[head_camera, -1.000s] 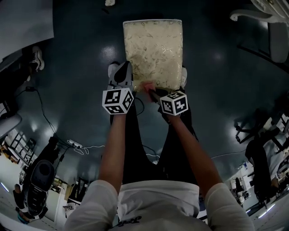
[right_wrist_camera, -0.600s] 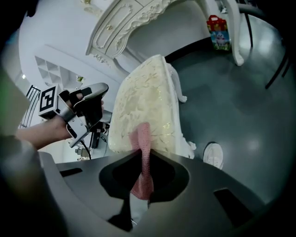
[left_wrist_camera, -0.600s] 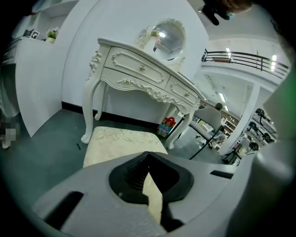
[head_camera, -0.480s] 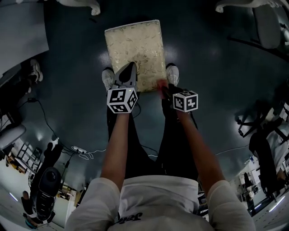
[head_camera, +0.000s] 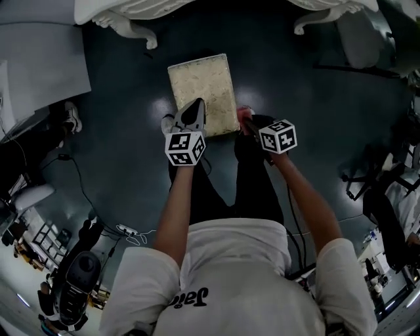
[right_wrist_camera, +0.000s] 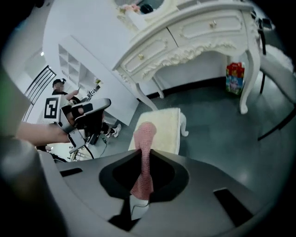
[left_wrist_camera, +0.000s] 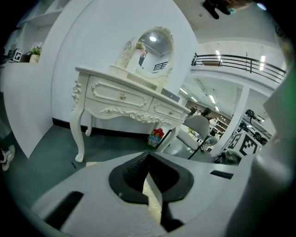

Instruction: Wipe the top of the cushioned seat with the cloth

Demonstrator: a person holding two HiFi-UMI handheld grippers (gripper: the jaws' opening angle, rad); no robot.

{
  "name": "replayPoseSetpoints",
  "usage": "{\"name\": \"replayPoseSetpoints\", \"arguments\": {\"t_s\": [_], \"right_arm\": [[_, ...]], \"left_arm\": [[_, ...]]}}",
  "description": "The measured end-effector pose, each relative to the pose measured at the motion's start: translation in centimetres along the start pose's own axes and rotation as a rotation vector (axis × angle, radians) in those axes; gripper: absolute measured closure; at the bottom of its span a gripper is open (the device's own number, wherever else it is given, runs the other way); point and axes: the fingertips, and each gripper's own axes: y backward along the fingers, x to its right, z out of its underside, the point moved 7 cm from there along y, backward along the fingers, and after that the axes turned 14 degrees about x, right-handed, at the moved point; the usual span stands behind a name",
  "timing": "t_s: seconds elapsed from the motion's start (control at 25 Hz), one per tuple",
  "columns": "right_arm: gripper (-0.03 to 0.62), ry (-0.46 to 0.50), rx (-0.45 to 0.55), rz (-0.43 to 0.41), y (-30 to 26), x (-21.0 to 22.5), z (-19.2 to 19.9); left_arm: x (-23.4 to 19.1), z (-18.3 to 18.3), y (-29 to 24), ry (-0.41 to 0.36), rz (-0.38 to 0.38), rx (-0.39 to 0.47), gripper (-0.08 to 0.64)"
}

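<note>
Cushioned seat [head_camera: 200, 92] is standing on the dark floor [head_camera: 125, 131], just before the white dressing table [head_camera: 121, 12]. Print on the person's shirt [head_camera: 190, 296] is showing only partly and cannot be read. Compared with a second ago, the right gripper [head_camera: 252, 125] is lifting away, its jaws clamping the pink cloth [head_camera: 245, 113] just off the seat's near right corner. The left gripper [head_camera: 193, 115] is hovering over the near edge, jaws together and holding nothing. Open floor is lying on both sides of the seat.

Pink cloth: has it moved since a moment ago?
Yes. The cloth, clamped in the right tool, has drawn back from the cushioned seat, which now looks smaller and farther off in the right gripper view.
</note>
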Motion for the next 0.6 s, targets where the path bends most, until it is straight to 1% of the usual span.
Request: {"name": "replayPoseSetpoints", "arguments": {"t_s": [0.2, 0.32, 0.44, 0.52, 0.6], "right_arm": [[0.557, 0.175, 0.171, 0.051, 5.8, -5.4, -10.2], [0.557, 0.245, 0.315, 0.069, 8.5, -9.1, -16.1], [0.557, 0.279, 0.428, 0.068, 11.0, -12.5, -20.3], [0.557, 0.333, 0.47, 0.066, 12.0, -14.4, -22.6], [0.557, 0.396, 0.491, 0.063, 12.9, -15.8, -24.5]], "left_arm": [[2.9, -8.8, 2.1, -0.032, 0.052, 0.066, 0.549], [3.8, -14.2, 3.4, -0.044, 0.069, 0.143, 0.549], [5.1, -18.8, 5.2, -0.068, 0.105, 0.211, 0.549], [5.8, -21.6, 5.9, -0.102, 0.132, 0.251, 0.549], [6.5, -23.8, 6.3, -0.13, 0.155, 0.285, 0.549]]}}
